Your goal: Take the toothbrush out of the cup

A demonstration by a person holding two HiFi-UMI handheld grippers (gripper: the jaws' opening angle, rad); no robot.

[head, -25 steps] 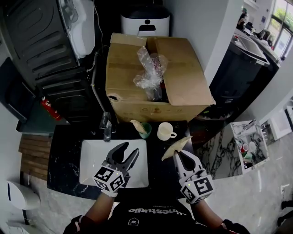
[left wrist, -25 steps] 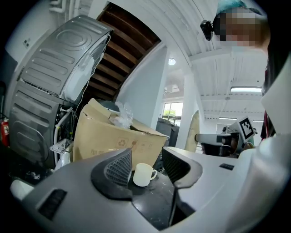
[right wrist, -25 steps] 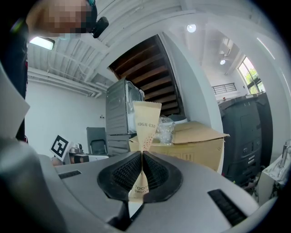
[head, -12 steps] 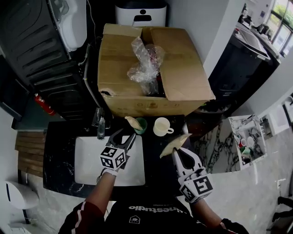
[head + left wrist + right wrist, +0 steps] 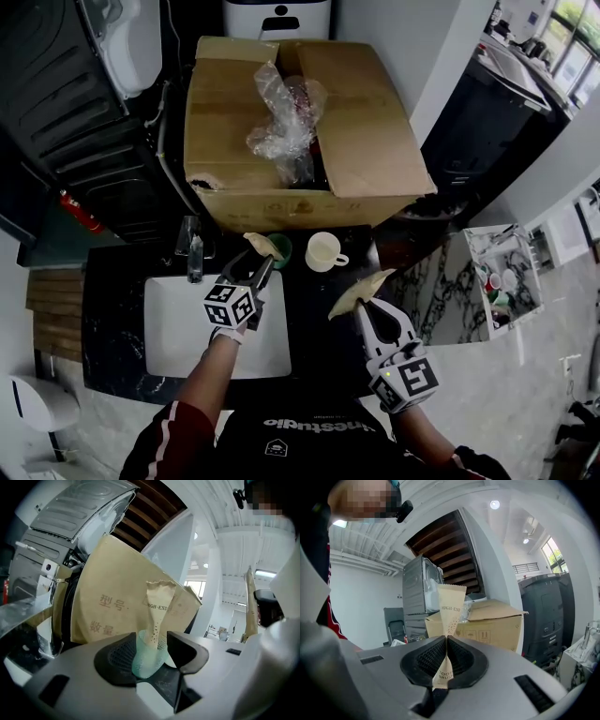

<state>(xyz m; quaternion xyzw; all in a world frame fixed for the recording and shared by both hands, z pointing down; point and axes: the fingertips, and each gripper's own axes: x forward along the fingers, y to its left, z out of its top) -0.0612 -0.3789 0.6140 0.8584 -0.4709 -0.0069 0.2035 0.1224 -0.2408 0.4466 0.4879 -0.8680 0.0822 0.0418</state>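
**Left gripper (image 5: 251,270) (image 5: 150,651) moved up to green cup (image 5: 281,249) (image 5: 147,660)**

Two cups, two paper-wrapped toothbrushes; one toothbrush (image 5: 258,245) (image 5: 157,606) stands in the green cup, between the left jaws, which are parted; second toothbrush (image 5: 361,291) (image 5: 451,606) is pinched in the right gripper (image 5: 368,305) (image 5: 446,641), near the white mug (image 5: 322,251).

kraft-paper toothbrush wrapper (image 5: 451,606) matt; green cup (image 5: 147,660) translucent plastic; box (image 5: 356,141) plain cardboard; mug (image 5: 322,251) glossy white

Am counting 2 cups: green cup (image 5: 280,251), white cup (image 5: 323,251); 2 paper-wrapped toothbrushes (image 5: 359,292); 1 cardboard box (image 5: 366,131); 1 sink (image 5: 178,328); 1 faucet (image 5: 193,251).
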